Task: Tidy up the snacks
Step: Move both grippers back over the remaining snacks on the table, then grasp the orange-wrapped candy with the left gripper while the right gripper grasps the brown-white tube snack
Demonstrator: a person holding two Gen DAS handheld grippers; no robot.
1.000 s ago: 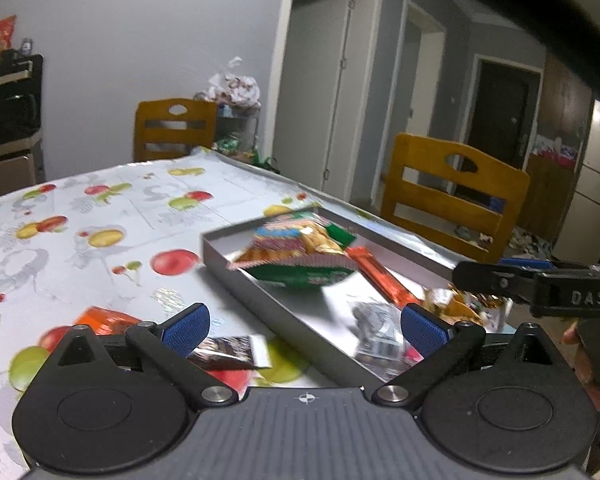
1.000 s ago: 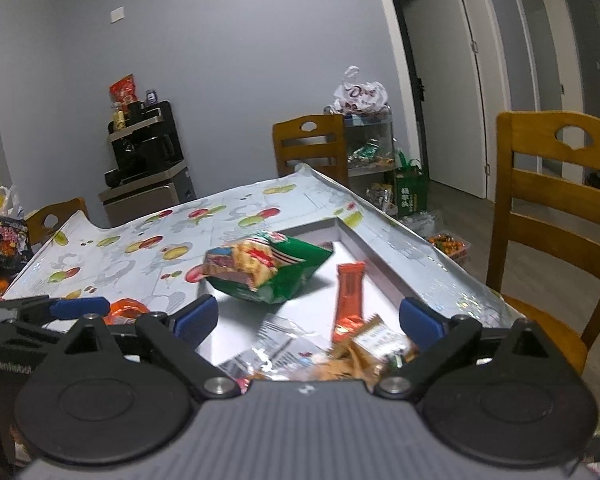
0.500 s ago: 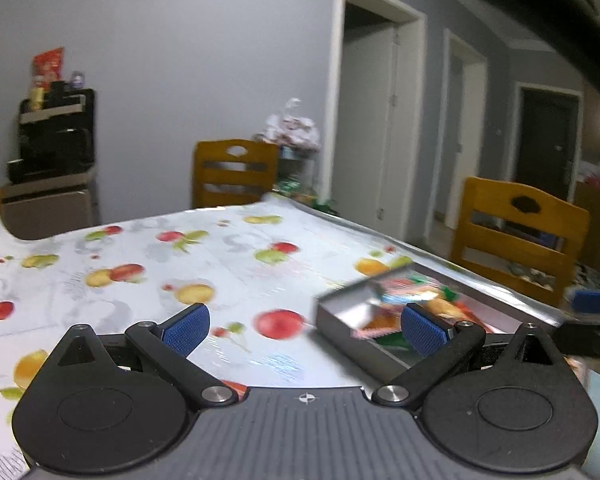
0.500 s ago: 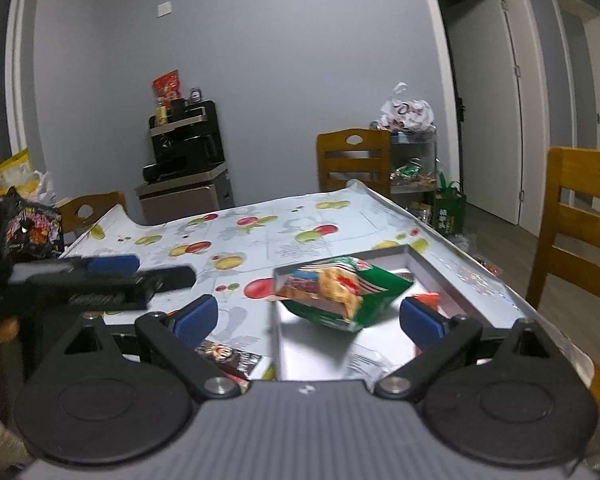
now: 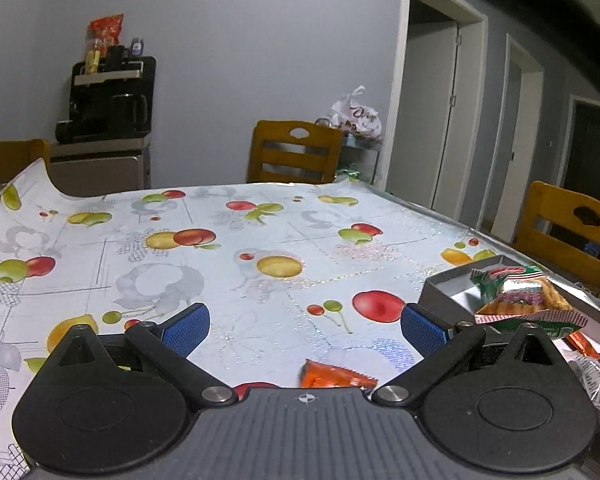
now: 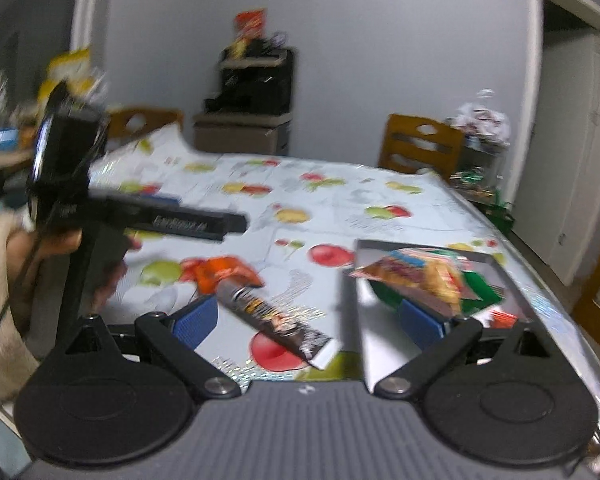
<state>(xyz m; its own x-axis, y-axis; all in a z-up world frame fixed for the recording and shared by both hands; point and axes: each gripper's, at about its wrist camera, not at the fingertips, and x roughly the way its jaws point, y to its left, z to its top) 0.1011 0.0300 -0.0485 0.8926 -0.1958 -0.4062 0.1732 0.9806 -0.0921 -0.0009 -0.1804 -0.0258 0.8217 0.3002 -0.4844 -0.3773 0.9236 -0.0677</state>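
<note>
A grey tray (image 5: 444,286) sits at the table's right side and holds a green snack bag (image 5: 524,300); it also shows in the right wrist view (image 6: 500,272). An orange packet (image 5: 334,374) lies on the table just under my open, empty left gripper (image 5: 304,326). In the right wrist view the orange packet (image 6: 220,272) and a dark snack bar (image 6: 276,320) lie left of the tray, the bar between the jaws of my open, empty right gripper (image 6: 308,320). The left gripper (image 6: 204,224) is seen from the side there, above the table.
The table wears a fruit-print cloth (image 5: 220,240). Wooden chairs stand at the far side (image 5: 296,152) and at the right (image 5: 568,224). A coffee machine on a cabinet (image 5: 108,104) stands by the back wall. More wrapped snacks (image 5: 596,364) lie in the tray's near end.
Both grippers swung left, away from the tray. The tray slid to the right in both views. The orange packet and dark bar came into the right wrist view.
</note>
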